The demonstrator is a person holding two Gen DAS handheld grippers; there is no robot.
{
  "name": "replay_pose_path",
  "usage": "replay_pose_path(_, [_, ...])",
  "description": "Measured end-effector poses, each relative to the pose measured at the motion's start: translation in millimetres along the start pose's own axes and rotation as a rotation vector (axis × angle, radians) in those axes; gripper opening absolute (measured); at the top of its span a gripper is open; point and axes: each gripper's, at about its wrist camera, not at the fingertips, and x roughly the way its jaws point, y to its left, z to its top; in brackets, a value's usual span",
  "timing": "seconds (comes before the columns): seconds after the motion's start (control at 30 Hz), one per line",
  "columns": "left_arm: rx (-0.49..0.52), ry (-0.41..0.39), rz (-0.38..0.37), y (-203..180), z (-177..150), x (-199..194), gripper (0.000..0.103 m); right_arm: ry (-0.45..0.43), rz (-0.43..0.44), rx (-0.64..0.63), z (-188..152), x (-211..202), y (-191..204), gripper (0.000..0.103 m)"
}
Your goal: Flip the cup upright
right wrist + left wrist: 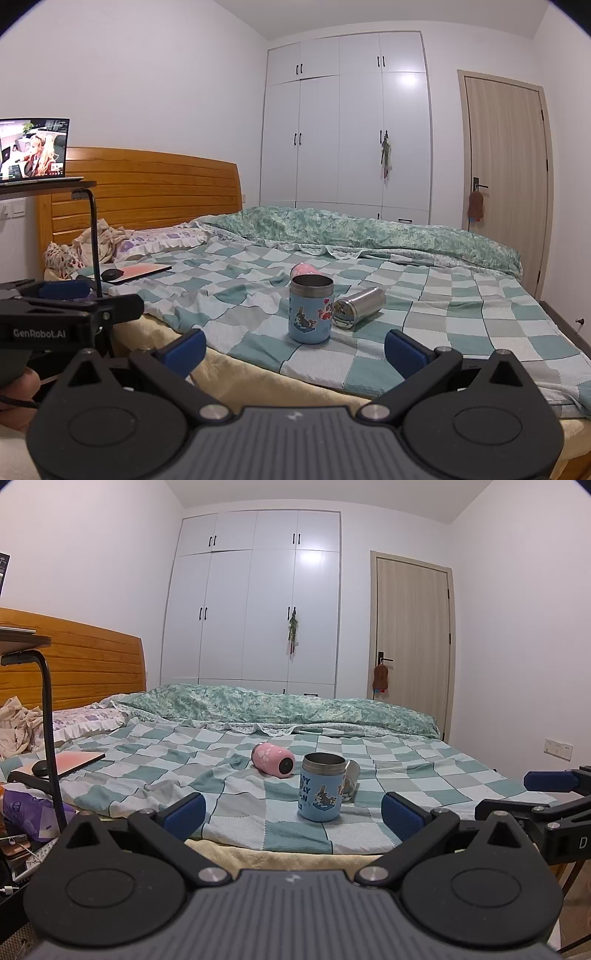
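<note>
On the checkered bed [177, 760] before white wardrobes [258, 602], the blue cup [320, 788] stands upright, pink cup [273, 759] and steel cup [357, 302] lying just behind it, while left claw [293, 810] and right claw [295, 345] gape wide, empty.

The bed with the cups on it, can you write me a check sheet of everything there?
Surface: bed with a teal and white checkered sheet, wrinkled.
Job's things: blue cartoon-print metal cup standing upright, mouth open; pink cup lying on its side; shiny steel cup lying on its side beside the blue one.
Clutter: pink flat tablet-like slab with a black mouse on it; crumpled clothes near the pillow.
Grippers: left gripper open, empty; right gripper open, empty; both short of the cups.
Cables: nothing clearly seen on the bed.
Surroundings: white wardrobe, wooden door, laptop playing video.
</note>
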Motion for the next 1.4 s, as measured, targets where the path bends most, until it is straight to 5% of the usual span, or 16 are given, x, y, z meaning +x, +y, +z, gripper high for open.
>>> replay_pose_path(1.4, [-0.001,0.009,-0.012,0.5,-0.4,4.3,0.103,0.016,0.003,0.000,-2.5,4.3,-2.3,0.103])
